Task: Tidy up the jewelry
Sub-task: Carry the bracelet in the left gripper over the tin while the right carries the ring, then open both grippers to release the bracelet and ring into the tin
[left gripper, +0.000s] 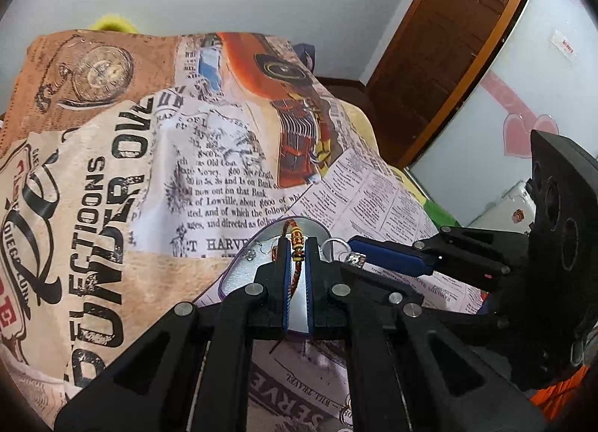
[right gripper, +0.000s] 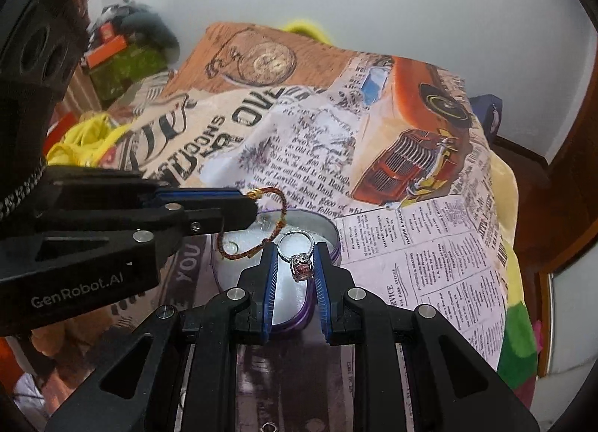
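My left gripper is shut on a red-brown braided thread bracelet with gold beads; the bracelet hangs as a loop over a silver oval tin with a purple rim. The tin lies on the printed cloth. My right gripper is shut on a silver ring with a pink stone, held above the tin. The ring also shows in the left wrist view. A small earring lies inside the tin.
A newspaper-print cloth with an orange car picture covers the bed. A brown door stands at the right. Yellow cord and a green box lie at the far left. A small ring lies near the front.
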### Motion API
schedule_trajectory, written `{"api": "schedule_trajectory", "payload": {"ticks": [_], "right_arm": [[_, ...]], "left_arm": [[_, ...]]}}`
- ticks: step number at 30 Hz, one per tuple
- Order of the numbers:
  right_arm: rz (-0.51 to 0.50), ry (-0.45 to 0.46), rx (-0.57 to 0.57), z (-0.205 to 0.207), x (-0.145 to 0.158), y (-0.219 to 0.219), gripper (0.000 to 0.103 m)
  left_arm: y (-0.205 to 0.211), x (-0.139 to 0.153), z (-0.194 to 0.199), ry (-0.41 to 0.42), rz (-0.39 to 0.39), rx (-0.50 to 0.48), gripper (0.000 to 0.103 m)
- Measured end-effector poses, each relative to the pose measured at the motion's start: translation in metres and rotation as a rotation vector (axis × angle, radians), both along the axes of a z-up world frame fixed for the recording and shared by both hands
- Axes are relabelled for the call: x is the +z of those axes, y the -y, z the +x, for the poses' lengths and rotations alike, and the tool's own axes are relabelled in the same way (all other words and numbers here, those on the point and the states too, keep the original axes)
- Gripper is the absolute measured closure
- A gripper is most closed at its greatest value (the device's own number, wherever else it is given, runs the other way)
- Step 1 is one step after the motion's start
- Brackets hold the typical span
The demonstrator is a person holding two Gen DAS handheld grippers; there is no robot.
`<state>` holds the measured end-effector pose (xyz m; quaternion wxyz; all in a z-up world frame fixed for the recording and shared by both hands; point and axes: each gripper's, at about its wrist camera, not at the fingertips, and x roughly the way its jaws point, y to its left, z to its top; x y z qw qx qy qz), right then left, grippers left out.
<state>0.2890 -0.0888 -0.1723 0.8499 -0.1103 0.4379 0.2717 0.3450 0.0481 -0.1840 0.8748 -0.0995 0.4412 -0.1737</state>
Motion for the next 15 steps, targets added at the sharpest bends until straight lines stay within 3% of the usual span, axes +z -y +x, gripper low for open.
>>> {"api": "schedule_trajectory", "payload": {"ticks": [15], "right_arm": [[-0.021,-0.04,0.029,0.007,-0.014,-0.008,0.086]], "left_arm": [[-0.016,-0.005,-0.002,-0.02,0.013,0.023,0.095]]}}
